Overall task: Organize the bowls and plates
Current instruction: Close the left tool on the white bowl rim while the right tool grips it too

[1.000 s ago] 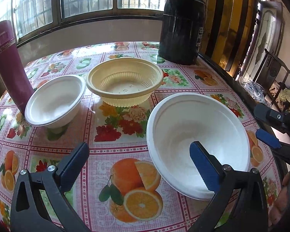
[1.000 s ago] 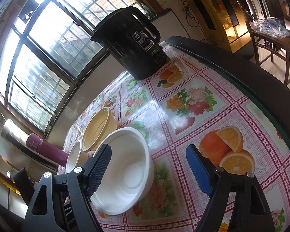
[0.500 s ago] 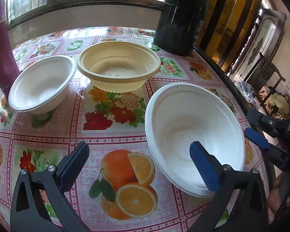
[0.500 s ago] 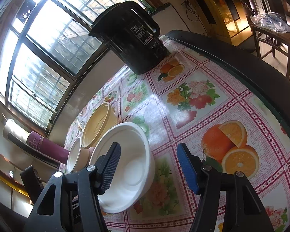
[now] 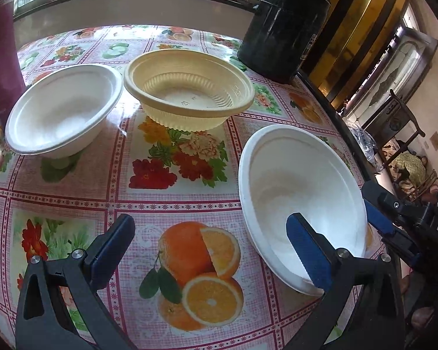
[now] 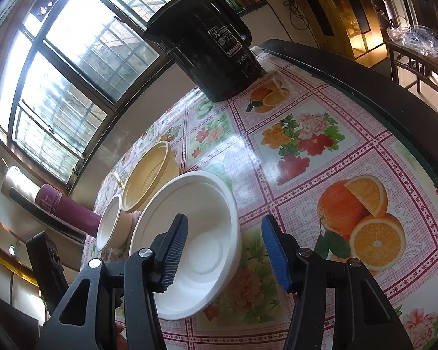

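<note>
At nine o'clock in the left wrist view, the maroon flask [image 5: 0, 67] is cut by the frame edge, its top unseen. In the right wrist view the small white bowl [image 6: 109, 223] is partly hidden behind the yellow bowl [image 6: 147, 179], and the kettle [image 6: 210, 46] label is too small to read

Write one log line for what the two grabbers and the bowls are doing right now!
left gripper: open, empty | right gripper: jaws closing around big white bowl rim, not pressing | yellow bowl, small white bowl: untouched

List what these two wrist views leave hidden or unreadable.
- Left wrist view: maroon flask cut off by the frame's left edge.
- Right wrist view: small white bowl partly hidden behind the large white bowl.
- Right wrist view: kettle label too small to read.
</note>
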The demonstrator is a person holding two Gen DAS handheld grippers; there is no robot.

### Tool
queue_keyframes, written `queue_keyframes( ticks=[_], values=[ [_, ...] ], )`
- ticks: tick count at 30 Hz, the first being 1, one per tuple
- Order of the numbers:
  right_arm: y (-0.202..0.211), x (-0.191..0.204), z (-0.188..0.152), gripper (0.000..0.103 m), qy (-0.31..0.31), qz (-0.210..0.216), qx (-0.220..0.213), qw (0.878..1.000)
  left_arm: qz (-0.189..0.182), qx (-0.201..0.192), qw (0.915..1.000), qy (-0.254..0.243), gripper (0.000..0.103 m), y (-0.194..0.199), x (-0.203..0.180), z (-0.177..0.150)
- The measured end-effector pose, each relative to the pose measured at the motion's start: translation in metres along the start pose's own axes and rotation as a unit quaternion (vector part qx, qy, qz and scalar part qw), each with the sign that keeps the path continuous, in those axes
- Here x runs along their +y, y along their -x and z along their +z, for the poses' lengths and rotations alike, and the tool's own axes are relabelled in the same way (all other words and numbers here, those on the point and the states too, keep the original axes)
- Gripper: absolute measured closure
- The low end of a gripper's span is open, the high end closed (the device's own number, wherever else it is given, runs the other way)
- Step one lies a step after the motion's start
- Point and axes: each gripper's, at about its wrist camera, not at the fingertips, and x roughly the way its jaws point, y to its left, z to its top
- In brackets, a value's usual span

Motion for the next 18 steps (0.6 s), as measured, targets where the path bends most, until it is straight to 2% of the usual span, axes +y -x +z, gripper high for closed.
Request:
queue_keyframes(
  ticks=[6, 8, 9, 10, 11, 13, 15, 17, 18],
  values=[
    [-0.002, 0.005, -0.001, 0.053, 0.012, -0.003, -0.001, 1.0, 0.016, -0.012, 0.9994, -0.028, 0.0, 0.003, -0.009, -0.002],
    [-0.003, 0.007, -0.002, 0.055, 0.016, -0.004, 0.0, 1.0, 0.019, -0.02, 0.999, -0.035, 0.01, 0.007, -0.011, -0.002],
    [-0.003, 0.008, -0.002, 0.057, 0.017, -0.004, 0.0, 1.0, 0.02, -0.023, 0.9989, -0.036, 0.011, 0.008, -0.011, -0.001],
    [-0.003, 0.008, -0.002, 0.059, 0.019, -0.005, 0.001, 1.0, 0.021, -0.027, 0.9988, -0.037, 0.017, 0.01, -0.011, -0.001],
    [-0.004, 0.009, -0.002, 0.06, 0.021, -0.007, 0.001, 1.0, 0.021, -0.029, 0.9987, -0.037, 0.028, 0.011, -0.01, -0.001],
    [-0.005, 0.009, -0.003, 0.068, 0.024, -0.012, 0.001, 1.0, 0.016, -0.027, 0.9989, -0.035, 0.041, 0.011, -0.008, 0.0],
    [-0.007, 0.009, -0.003, 0.072, 0.023, -0.017, 0.004, 1.0, 0.007, -0.022, 0.9992, -0.031, 0.049, 0.008, -0.007, 0.0],
    [-0.01, 0.008, -0.003, 0.079, 0.022, -0.02, 0.008, 1.0, 0.002, -0.014, 0.9994, -0.031, 0.061, 0.005, -0.007, -0.001],
    [-0.011, 0.007, -0.003, 0.082, 0.022, -0.022, 0.009, 0.999, -0.001, -0.011, 0.9995, -0.031, 0.063, 0.004, -0.007, -0.001]
  ],
)
